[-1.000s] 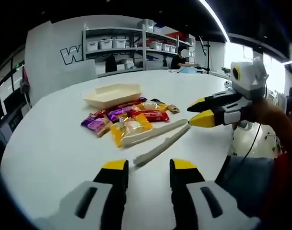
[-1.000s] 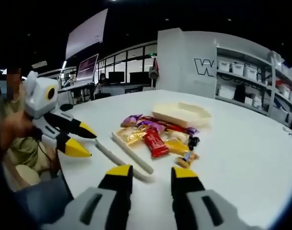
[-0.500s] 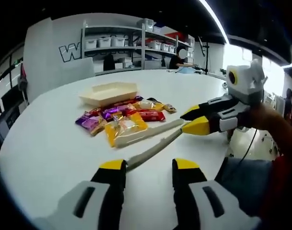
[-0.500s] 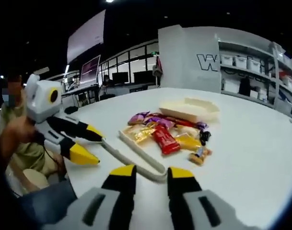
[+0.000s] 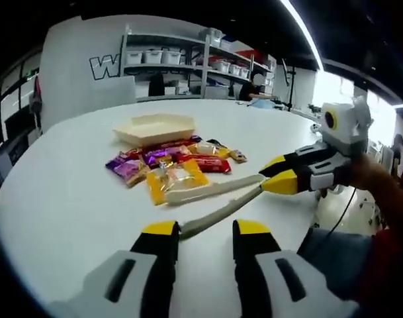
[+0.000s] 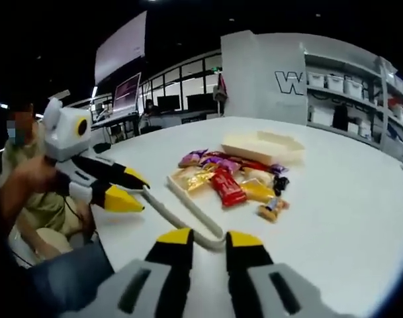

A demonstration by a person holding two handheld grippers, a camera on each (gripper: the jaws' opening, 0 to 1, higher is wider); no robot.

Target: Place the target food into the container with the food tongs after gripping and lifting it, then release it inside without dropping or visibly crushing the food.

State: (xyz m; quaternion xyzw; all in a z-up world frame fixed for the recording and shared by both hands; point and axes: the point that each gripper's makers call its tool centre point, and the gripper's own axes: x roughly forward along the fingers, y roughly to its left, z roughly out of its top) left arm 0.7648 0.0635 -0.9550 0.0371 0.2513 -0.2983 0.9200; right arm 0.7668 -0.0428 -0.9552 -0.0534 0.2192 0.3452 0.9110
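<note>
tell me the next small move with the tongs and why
Probably close the right gripper on the tongs' bend and lift. The bend sits between its open jaws, the left gripper is at one arm's tip, and the tongs appear flat on the table, short of the snack packets.

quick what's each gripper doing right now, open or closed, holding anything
Left gripper: jaws apart, the tongs lying at its tips, not clamped.
Right gripper: narrow gap at the tongs' bend; cannot tell whether it grips.
</note>
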